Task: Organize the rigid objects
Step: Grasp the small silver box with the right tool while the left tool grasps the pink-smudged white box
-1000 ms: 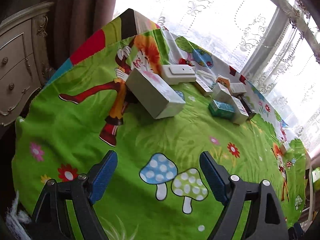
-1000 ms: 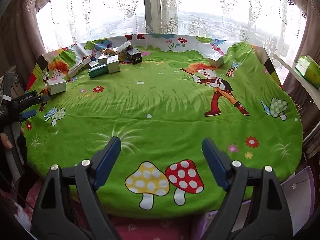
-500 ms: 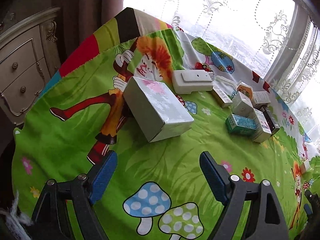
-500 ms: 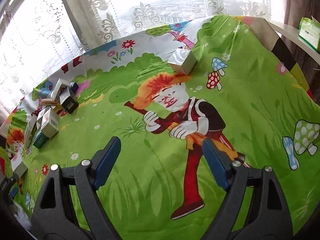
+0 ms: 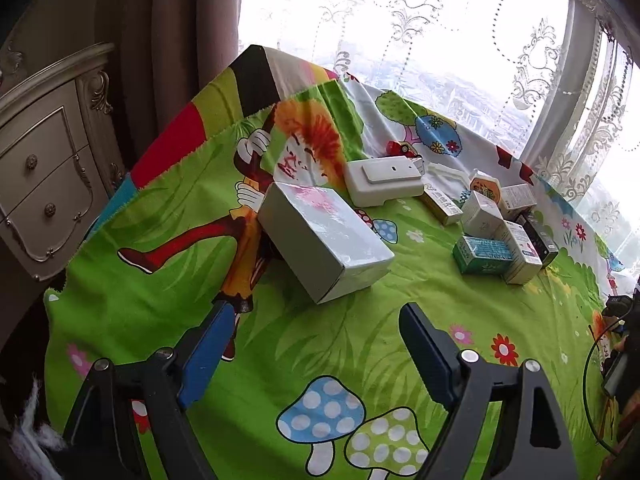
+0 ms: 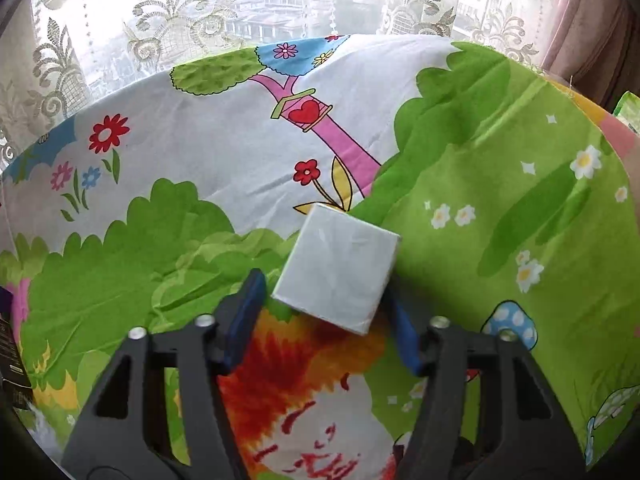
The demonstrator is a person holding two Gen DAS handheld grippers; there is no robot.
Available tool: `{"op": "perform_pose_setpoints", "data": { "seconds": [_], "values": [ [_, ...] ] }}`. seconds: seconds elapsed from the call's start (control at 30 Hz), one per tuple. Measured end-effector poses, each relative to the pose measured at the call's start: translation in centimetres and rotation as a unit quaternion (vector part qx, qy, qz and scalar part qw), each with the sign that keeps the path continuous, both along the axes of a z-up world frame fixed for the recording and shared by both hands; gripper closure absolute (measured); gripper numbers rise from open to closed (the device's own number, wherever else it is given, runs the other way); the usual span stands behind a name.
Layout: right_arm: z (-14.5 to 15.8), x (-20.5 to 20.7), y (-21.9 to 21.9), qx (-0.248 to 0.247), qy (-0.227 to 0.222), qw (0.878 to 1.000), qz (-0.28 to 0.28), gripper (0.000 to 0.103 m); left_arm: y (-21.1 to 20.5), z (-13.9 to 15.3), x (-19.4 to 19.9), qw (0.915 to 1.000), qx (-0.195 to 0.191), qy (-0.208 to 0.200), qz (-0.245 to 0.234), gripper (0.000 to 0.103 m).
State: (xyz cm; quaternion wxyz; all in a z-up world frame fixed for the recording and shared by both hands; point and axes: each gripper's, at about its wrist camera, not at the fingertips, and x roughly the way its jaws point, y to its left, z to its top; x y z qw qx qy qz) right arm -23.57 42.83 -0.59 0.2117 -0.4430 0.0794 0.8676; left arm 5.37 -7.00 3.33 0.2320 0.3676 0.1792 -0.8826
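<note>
In the right wrist view a small white box (image 6: 338, 268) lies on the cartoon tablecloth (image 6: 500, 200), near the window side. My right gripper (image 6: 324, 292) straddles its near corner. Its jaws are closing: the right pad is against the box's edge, while a sliver of cloth still shows beside the left pad (image 6: 250, 300). In the left wrist view my left gripper (image 5: 316, 316) hangs open over the cloth with nothing between its fingers. A large white box (image 5: 324, 240) lies just beyond it.
Behind the large box sits a flat white box (image 5: 384, 178), and to its right a cluster of small cartons (image 5: 496, 216) with a green carton (image 5: 482, 256) in front. A carved dresser (image 5: 44, 160) stands left of the table. Lace curtains (image 5: 420, 20) hang behind it.
My right gripper swept across the table to the small white box, and its jaws narrowed around it. The left gripper edged slightly closer to the large white box and stayed open.
</note>
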Motion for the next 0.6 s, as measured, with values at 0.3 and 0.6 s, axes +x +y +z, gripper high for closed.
{"op": "perform_pose_setpoints", "data": {
  "seconds": [0.3, 0.6],
  "values": [
    [2.6, 12.1, -5.7, -0.044, 0.057, 0.971, 0.229, 0.055, 0.4, -0.1, 0.0, 0.9995, 0.021, 0.02, 0.013, 0.018],
    [1.3, 23.6, -14.1, -0.082, 0.051, 0.92, 0.38, 0.055, -0.5, 0.8, -2.7, 0.9955, 0.019, -0.005, 0.093, 0.018]
  ]
}}
